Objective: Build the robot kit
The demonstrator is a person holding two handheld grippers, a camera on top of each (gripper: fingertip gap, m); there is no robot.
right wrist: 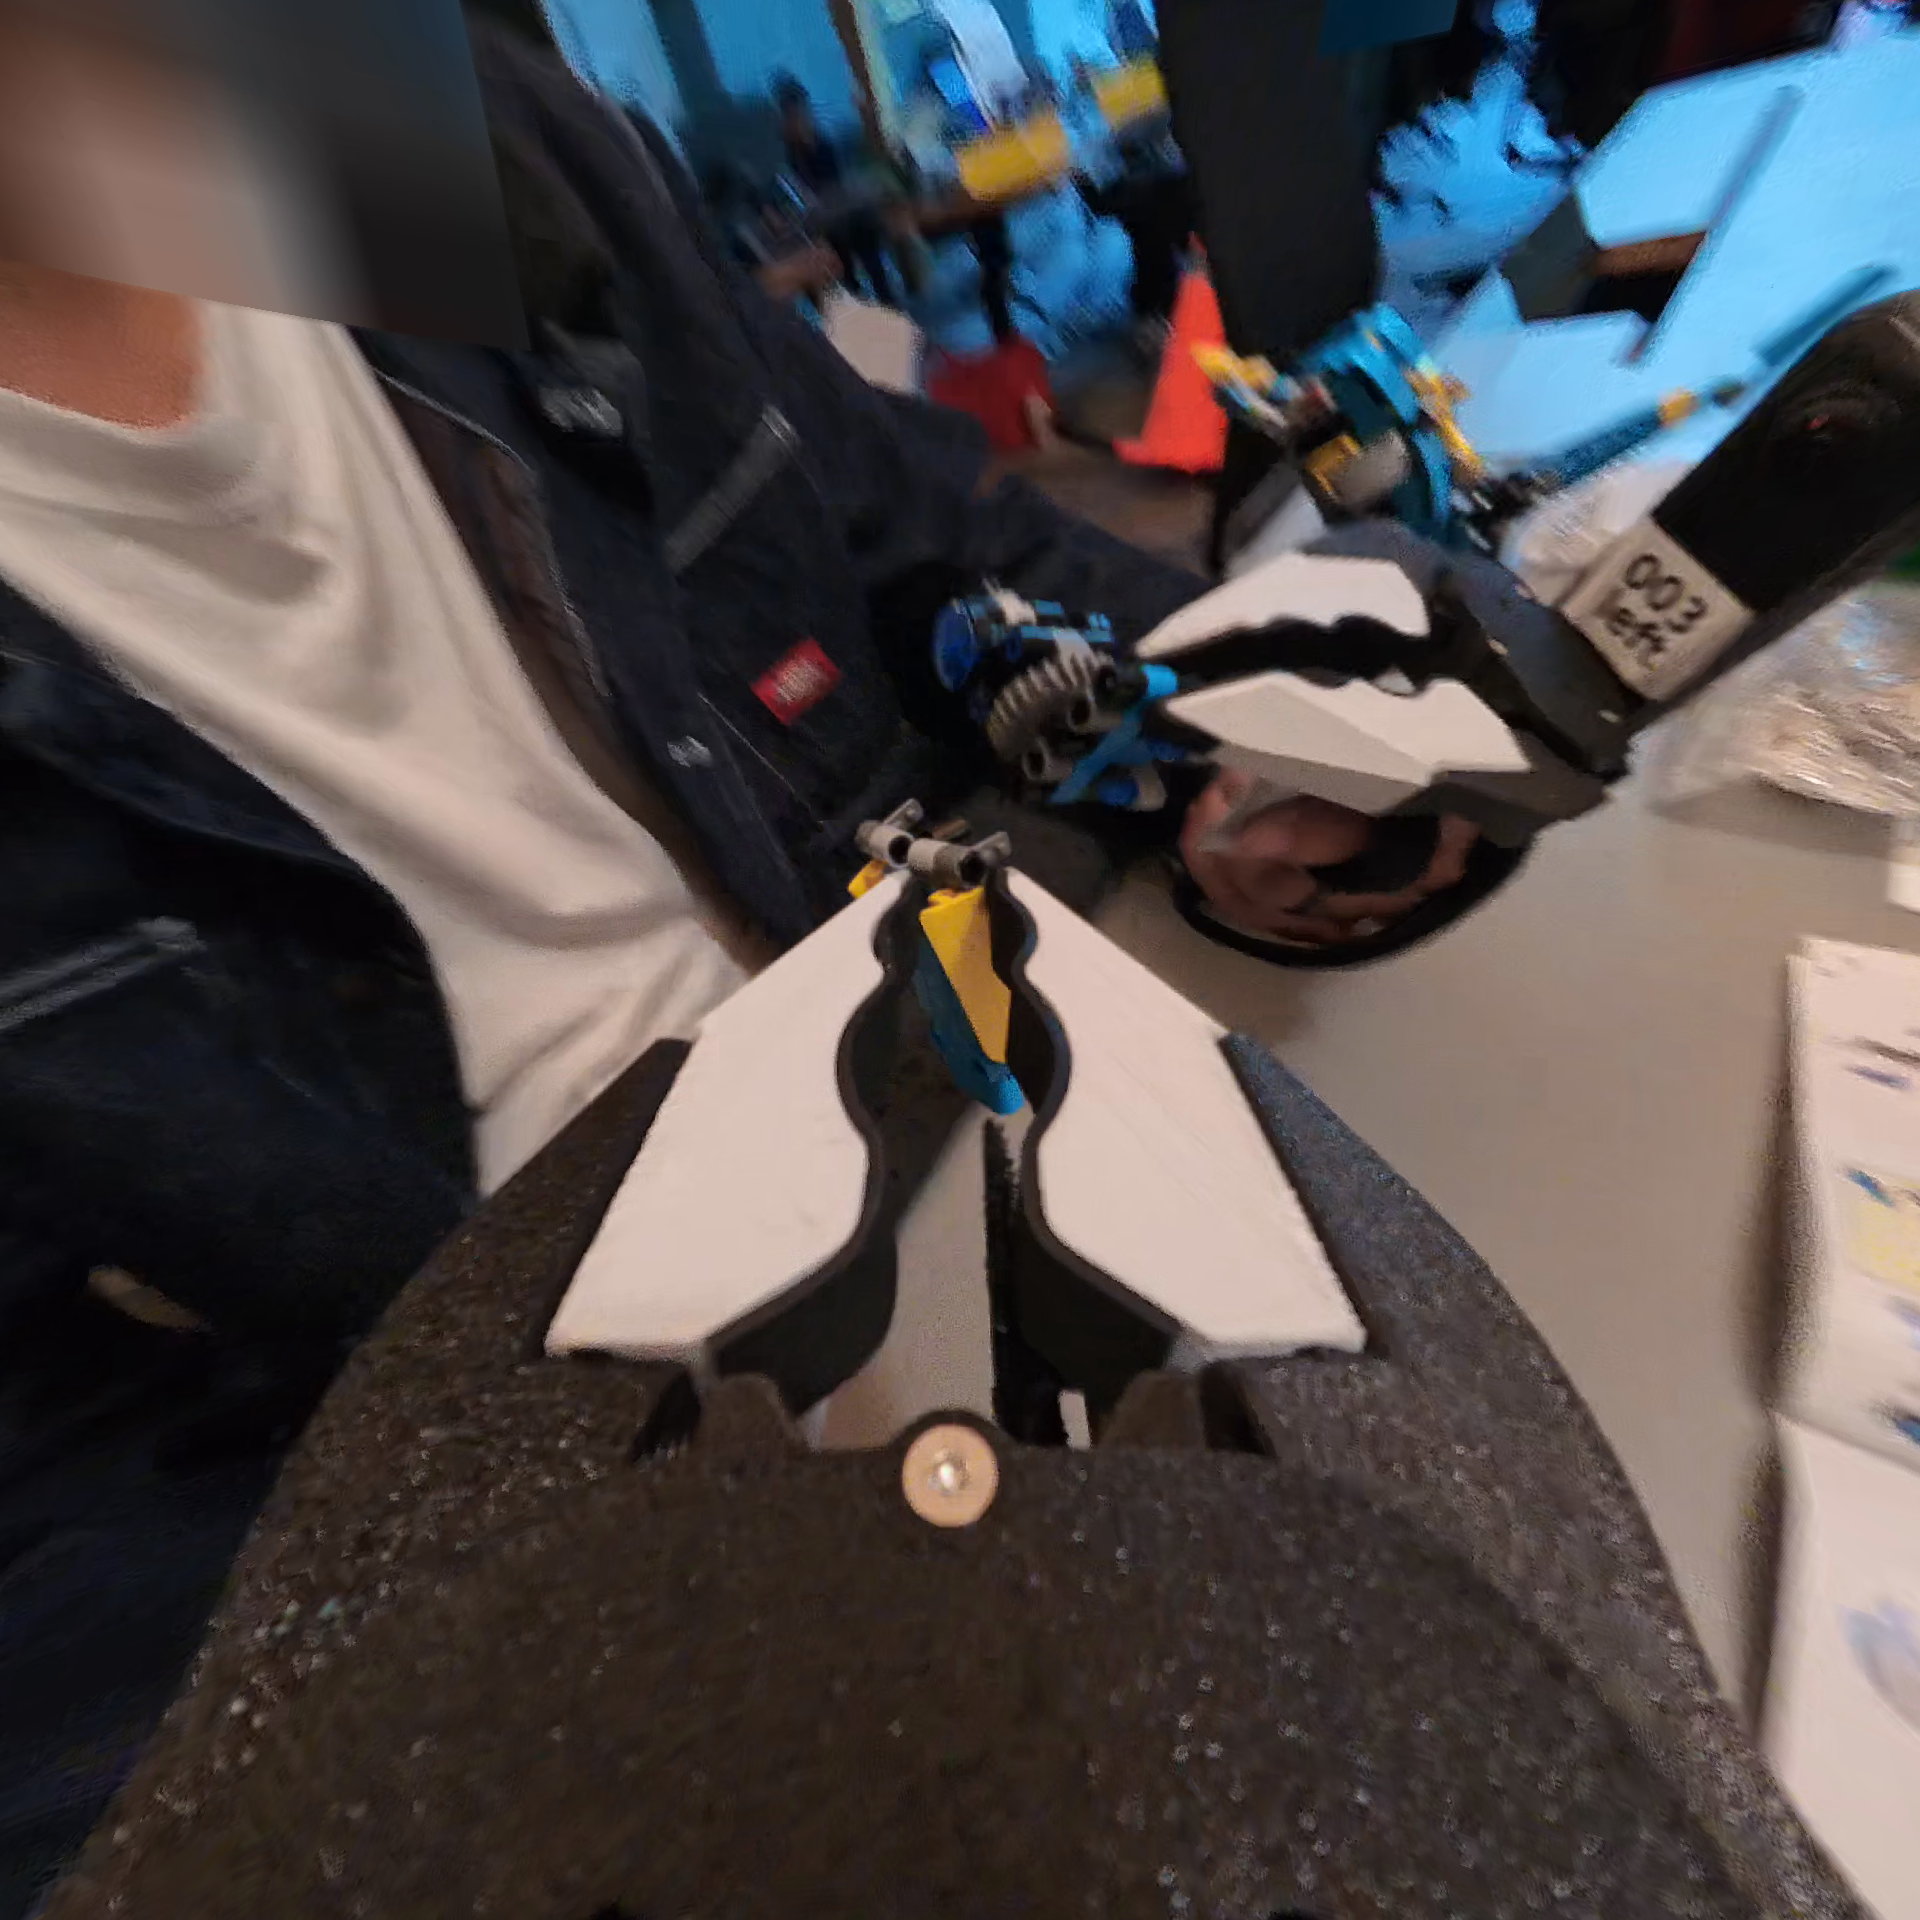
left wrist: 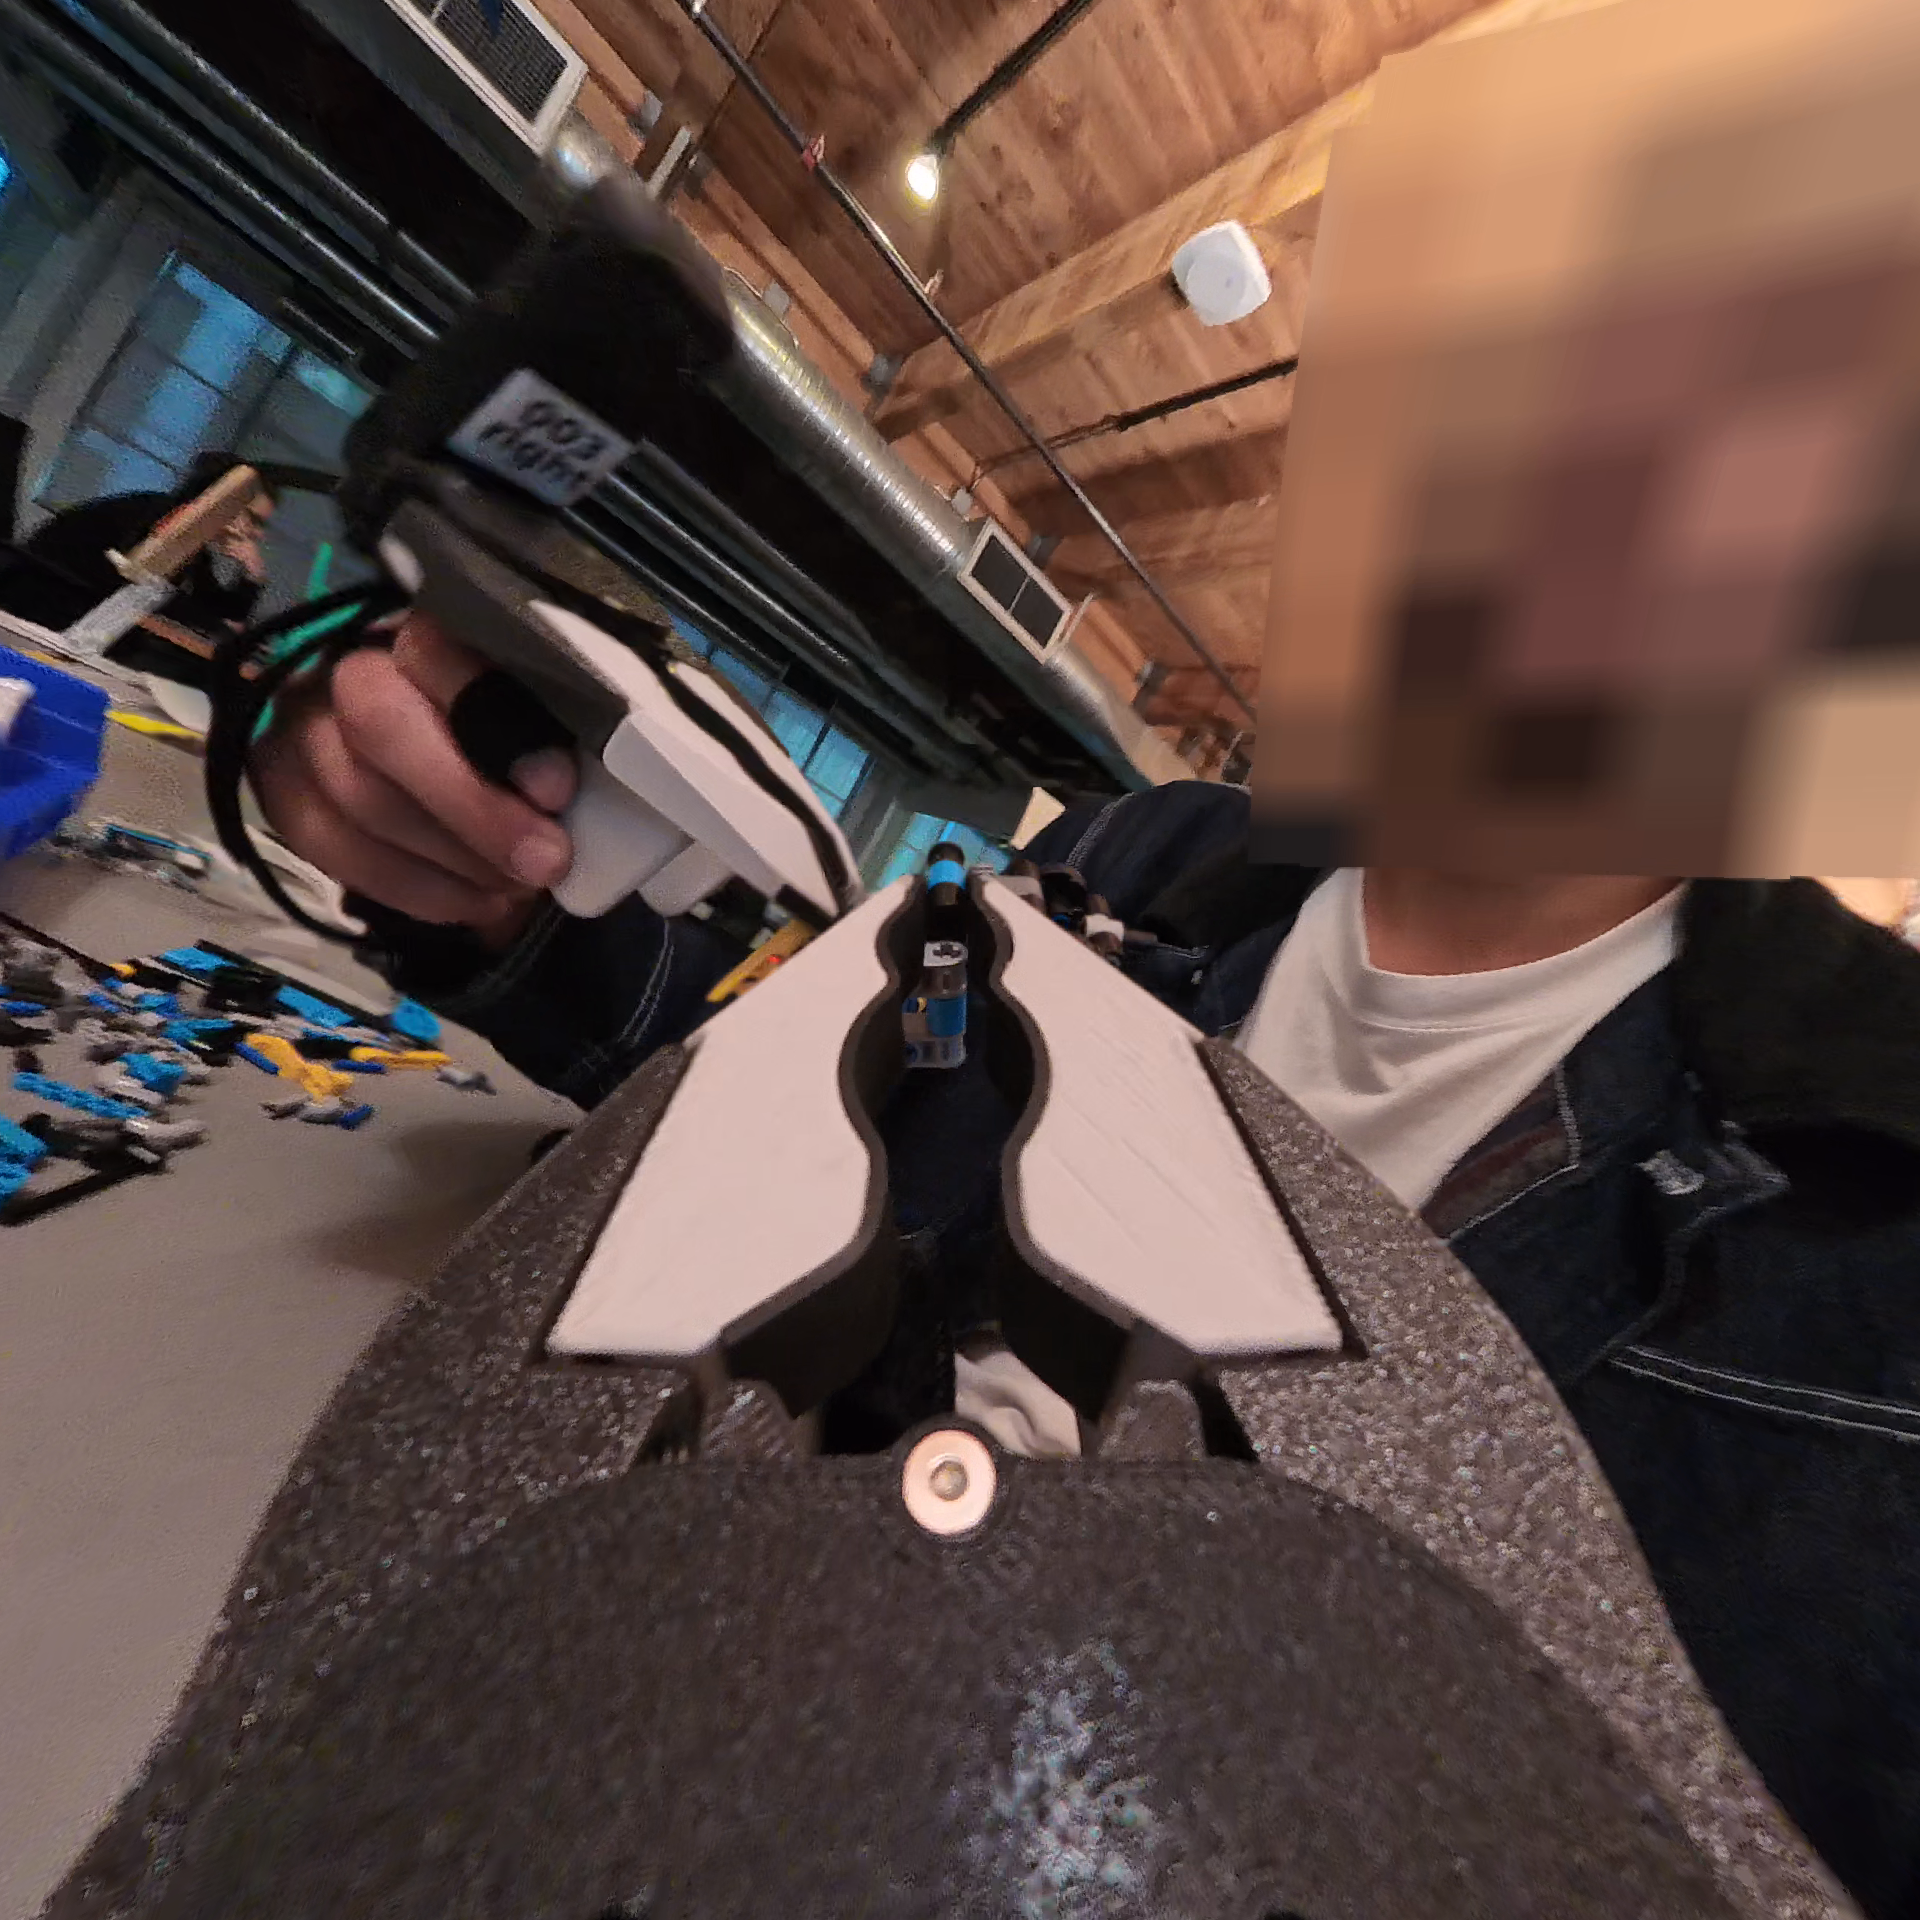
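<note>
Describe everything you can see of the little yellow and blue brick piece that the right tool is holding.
The yellow and blue piece is a small plastic building-brick assembly: a yellow wedge-shaped panel beside a blue beam, topped by a grey crossbar of short connector tubes with dark open ends. It stands roughly upright, leaning slightly, pinched near the tips of the right tool, whose white fingers press on both sides. The crossbar pokes out beyond the tips; the blue lower end hangs free in the gap between the fingers. It looks blurred, so finer detail is unclear.

Left tongs [left wrist: 943, 914], right tongs [right wrist: 940, 883] – white scalloped fingers, dark inner lining, speckled black body, silver screw [left wrist: 948, 1480] behind fingers. Black cable loop [left wrist: 239, 790] below right tongs' grip. Wearer – dark denim jacket [left wrist: 1714, 1299], white tee [left wrist: 1434, 1029].
</note>
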